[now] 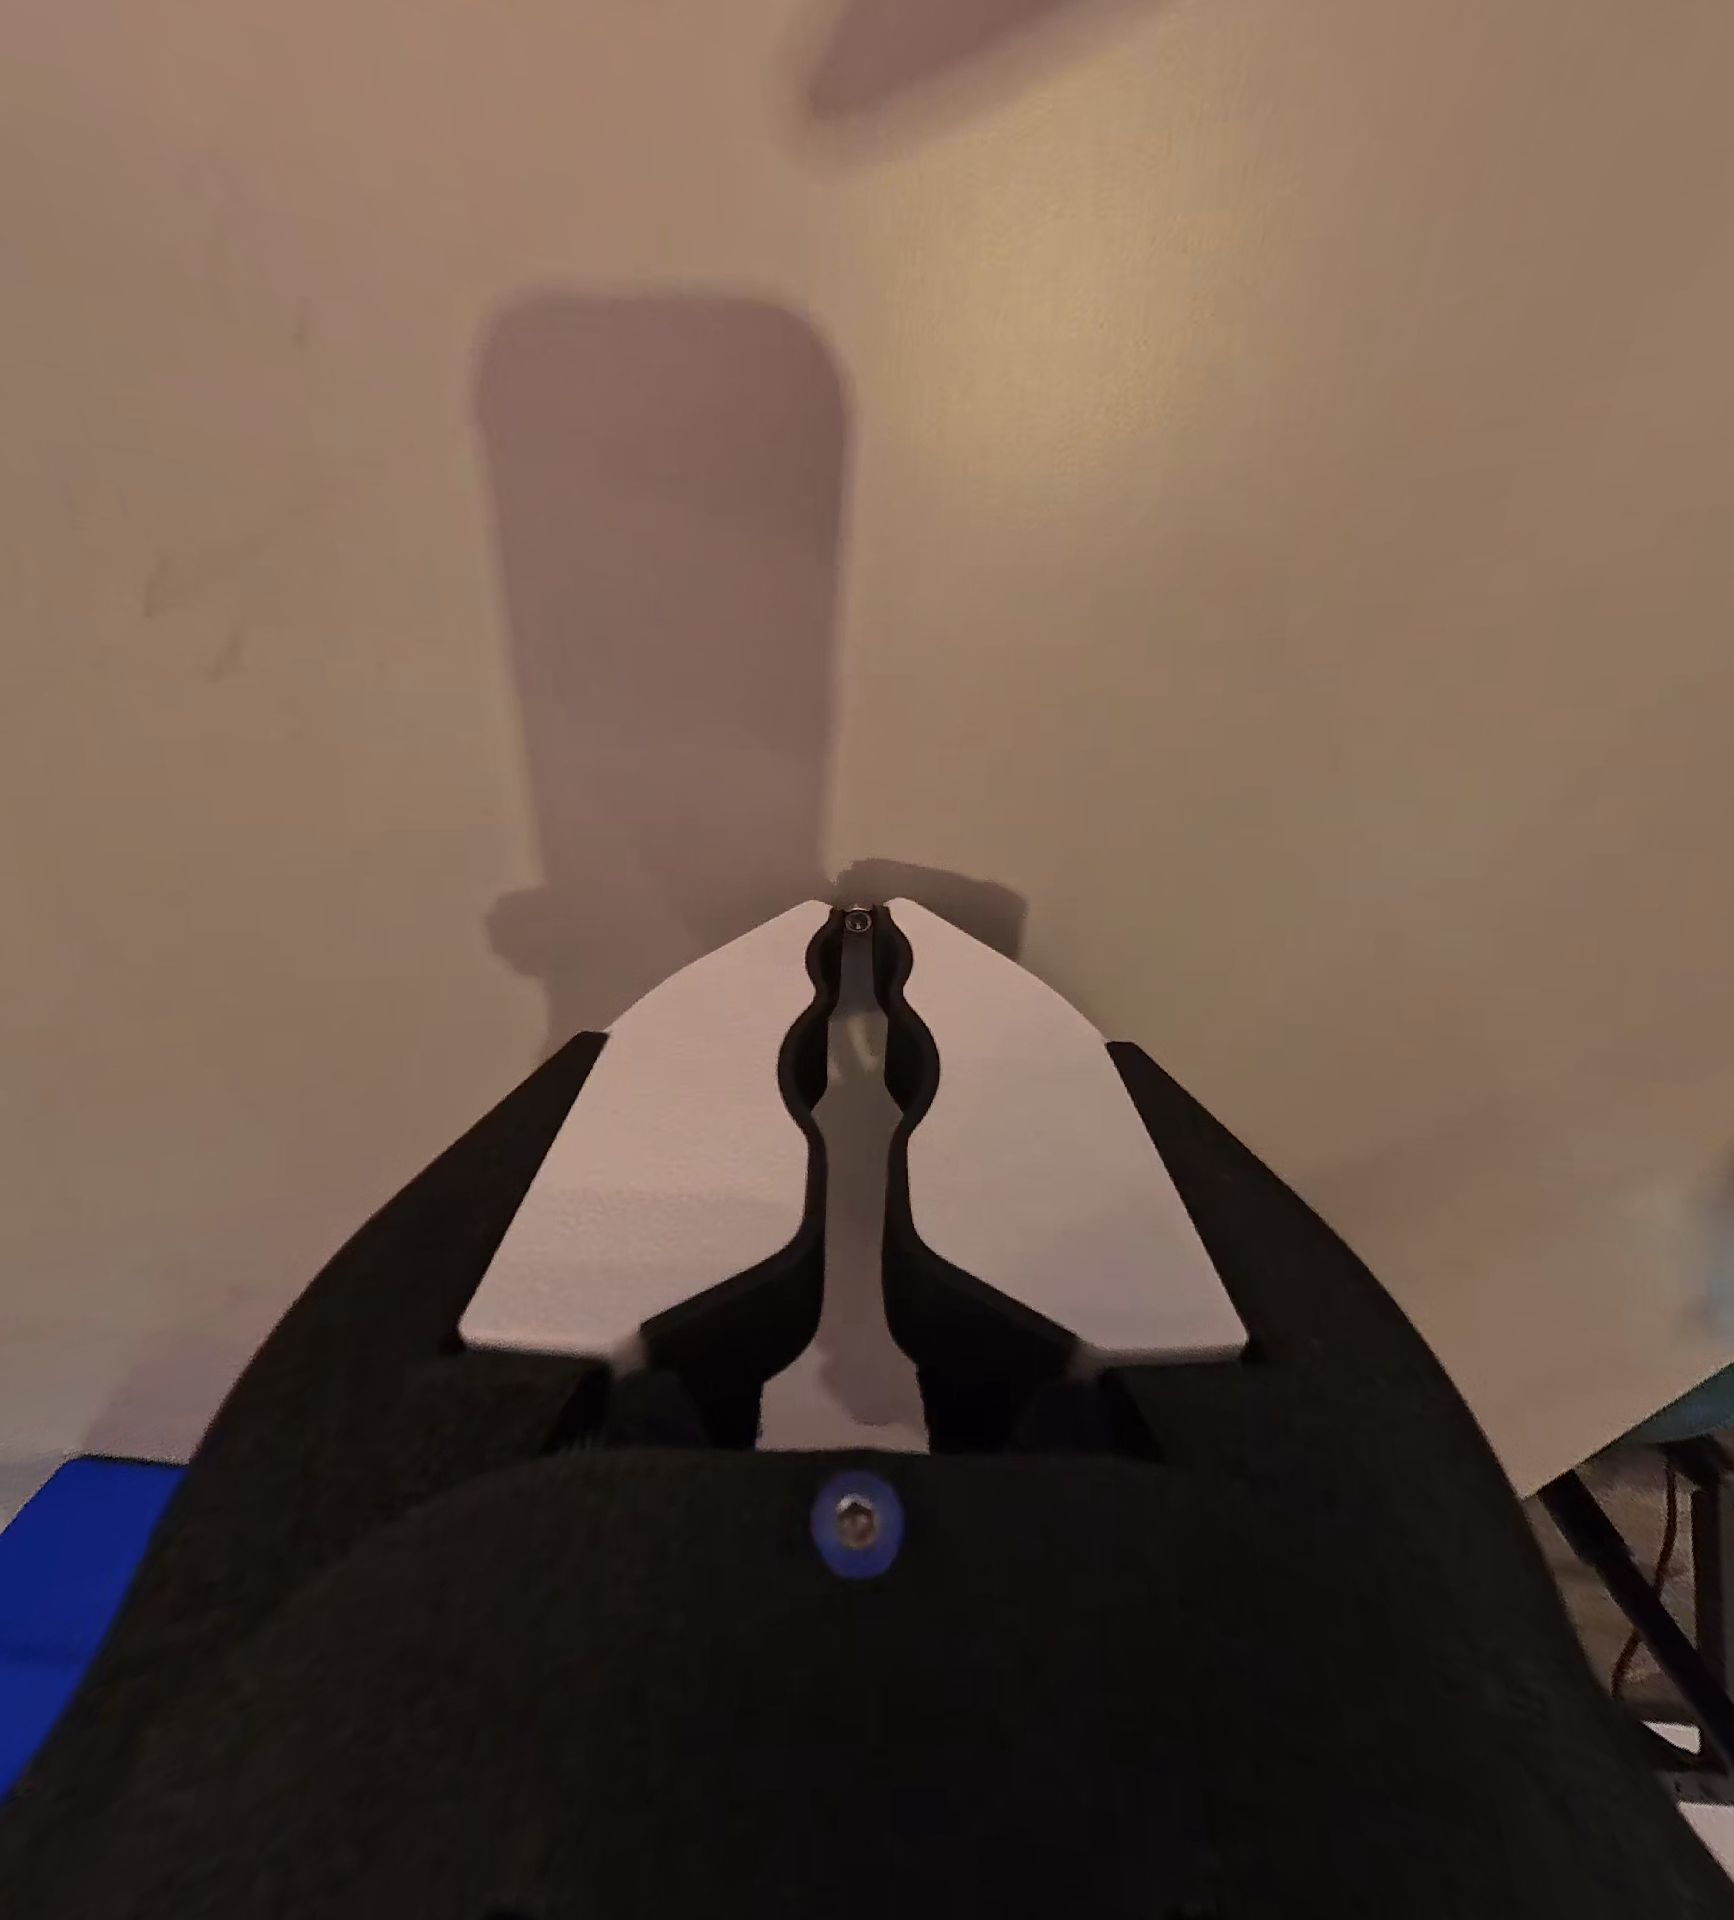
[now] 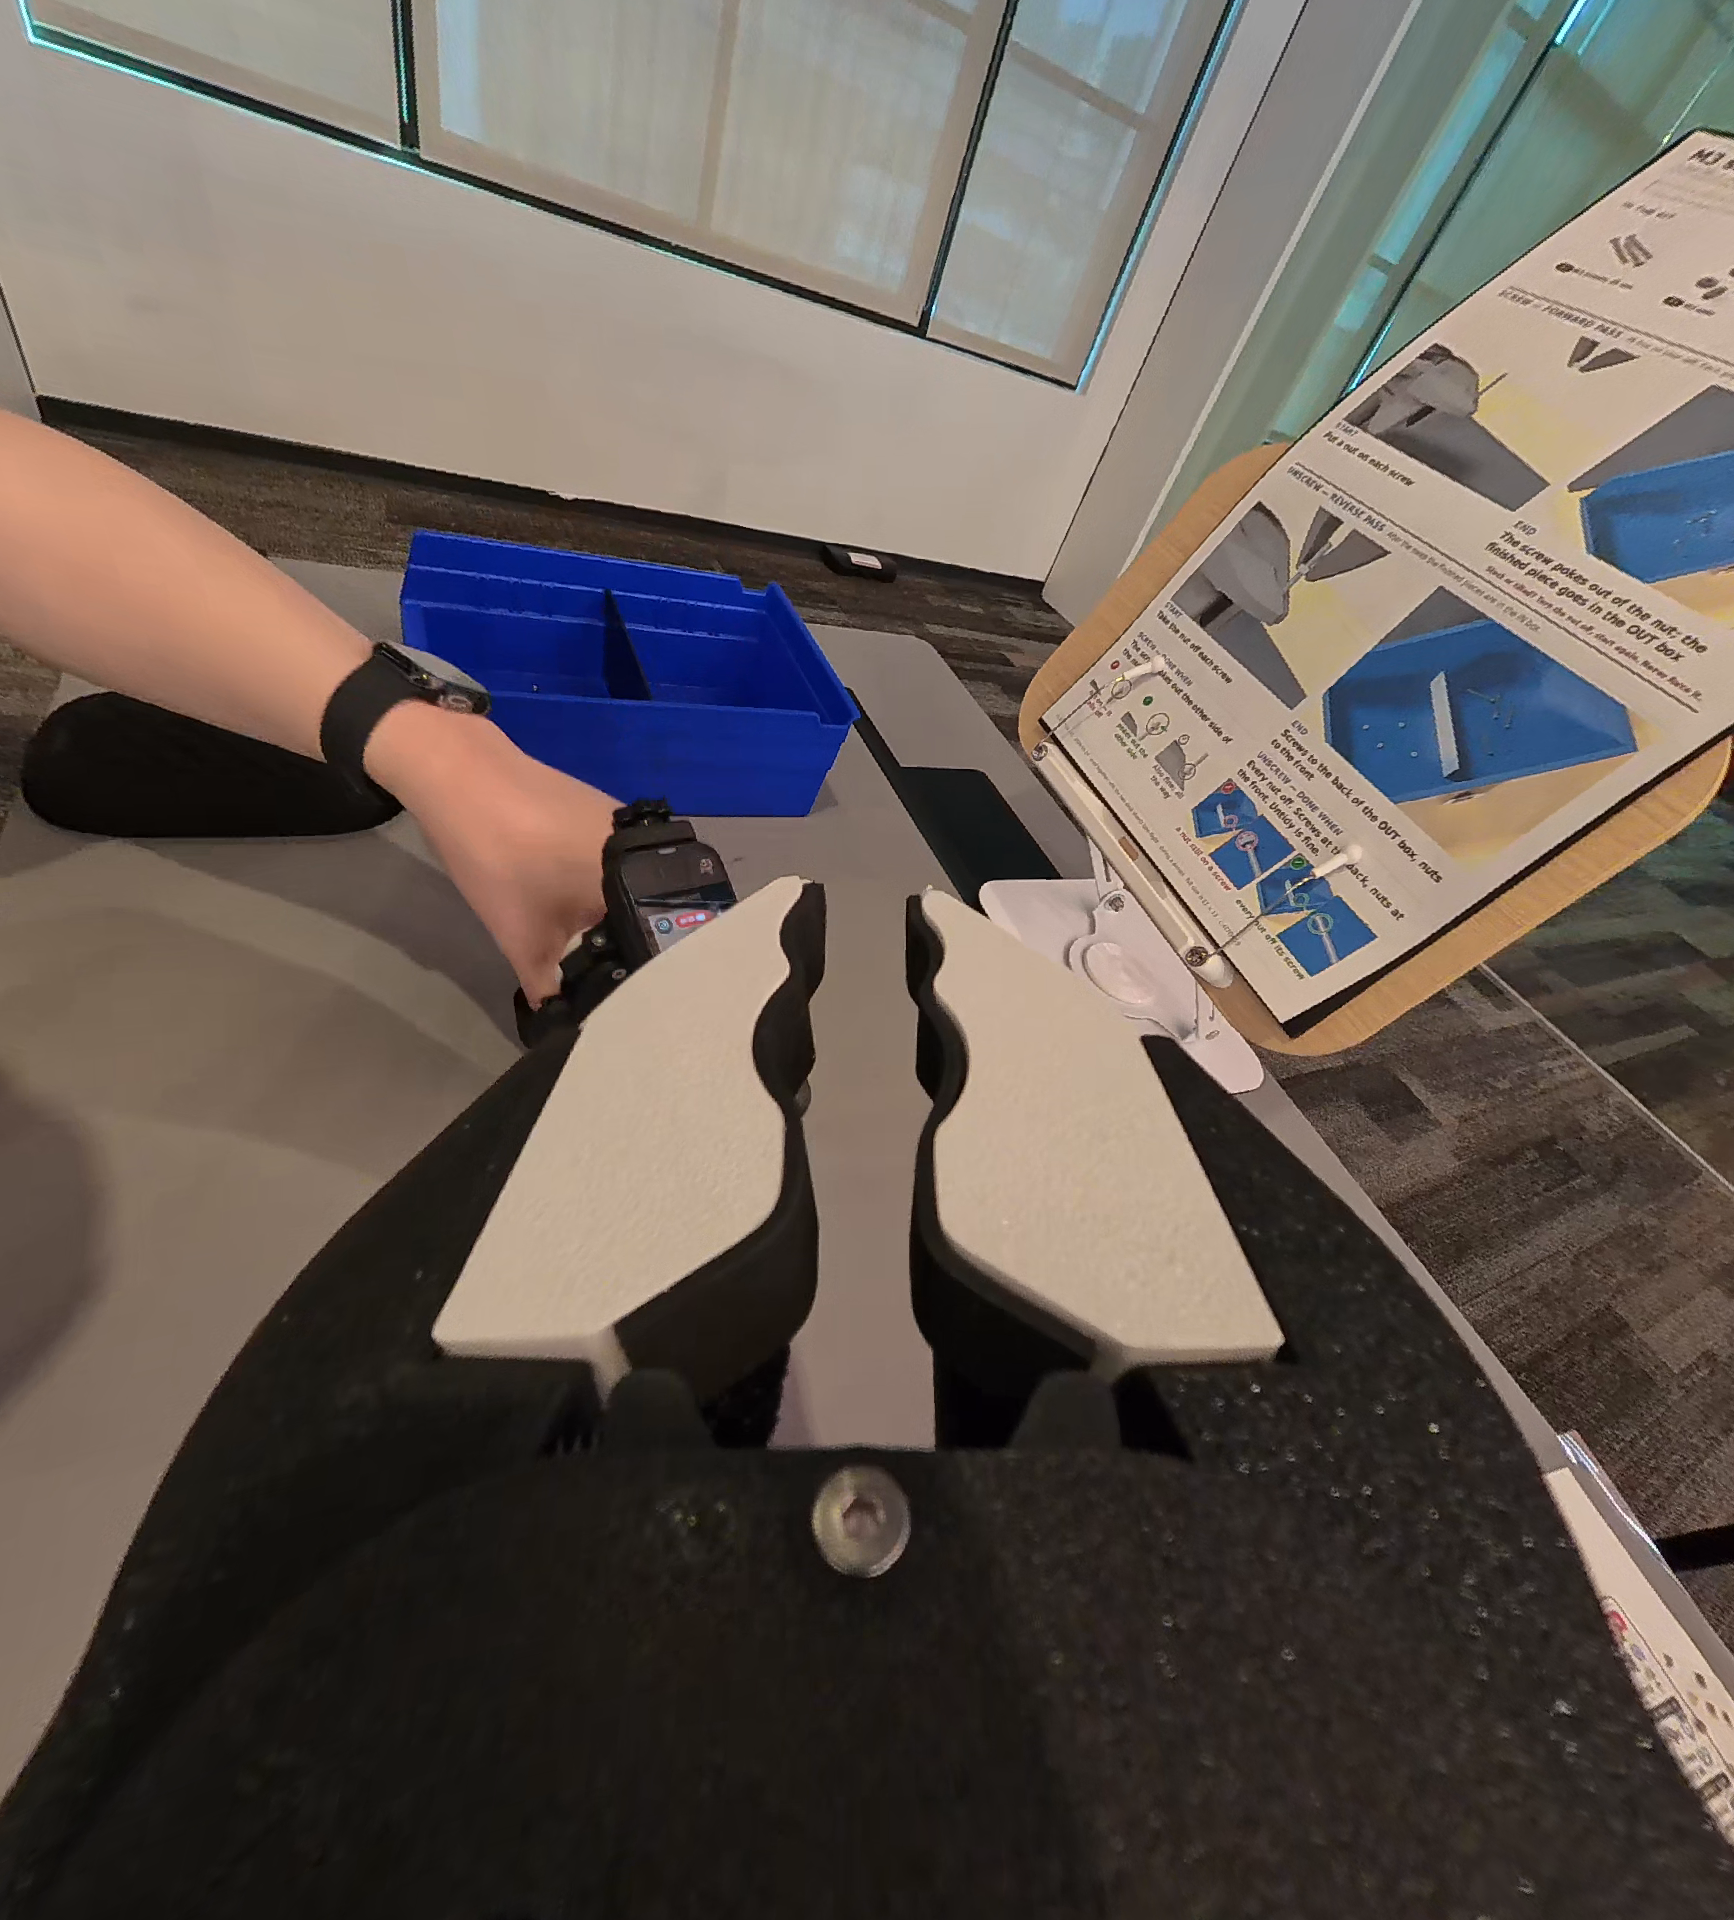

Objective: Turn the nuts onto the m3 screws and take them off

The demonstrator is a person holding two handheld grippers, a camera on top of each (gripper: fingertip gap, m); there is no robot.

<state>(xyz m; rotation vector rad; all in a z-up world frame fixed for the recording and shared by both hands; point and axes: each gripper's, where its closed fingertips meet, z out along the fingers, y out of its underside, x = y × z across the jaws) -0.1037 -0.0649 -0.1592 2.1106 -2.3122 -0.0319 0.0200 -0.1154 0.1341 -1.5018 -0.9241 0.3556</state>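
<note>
Left gripper point(image 1: 855, 920): pinched tight on a tiny screw point(image 1: 855, 922).
Right gripper point(image 2: 865, 902): open, holding nothing.
Sheet point(image 2: 1465, 644): printed words and pictures.

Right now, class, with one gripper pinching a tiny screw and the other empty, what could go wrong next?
1. The left gripper holds the screw only at its very fingertips, so it may slip or twist out.
2. The right gripper is open and empty, with no nut visible; alignment might prove fiddly.
3. A dropped screw could roll off the table, away from the blue bin.

Grey table point(image 2: 219, 1039): bears blue divided bin point(image 2: 624, 675), black padded rest point(image 2: 188, 769), white document stand point(image 2: 1112, 935) near right edge.
</note>
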